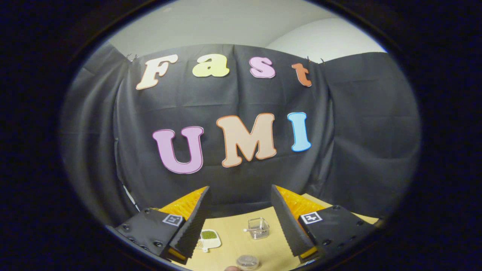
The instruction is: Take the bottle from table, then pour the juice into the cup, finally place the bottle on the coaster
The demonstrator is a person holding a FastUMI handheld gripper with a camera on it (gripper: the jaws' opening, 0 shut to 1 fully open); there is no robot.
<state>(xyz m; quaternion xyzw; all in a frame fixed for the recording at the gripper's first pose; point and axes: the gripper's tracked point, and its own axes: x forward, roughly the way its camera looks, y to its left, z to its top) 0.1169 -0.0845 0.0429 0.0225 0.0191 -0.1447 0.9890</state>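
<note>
- The gripper [241,222] fingers stand spread apart, grasping nothing.
- A clear square cup [258,227] sits on the tan worktop [233,241] between them.
- Round clear bottle [247,262] top below; white coaster [209,239] by the left finger.

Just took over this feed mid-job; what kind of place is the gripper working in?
Likely a staged recording booth, not a kitchen: black cloth wall behind a small wooden table holding a clear cup, a coaster and a bottle's cap. The open gripper holds nothing.
</note>
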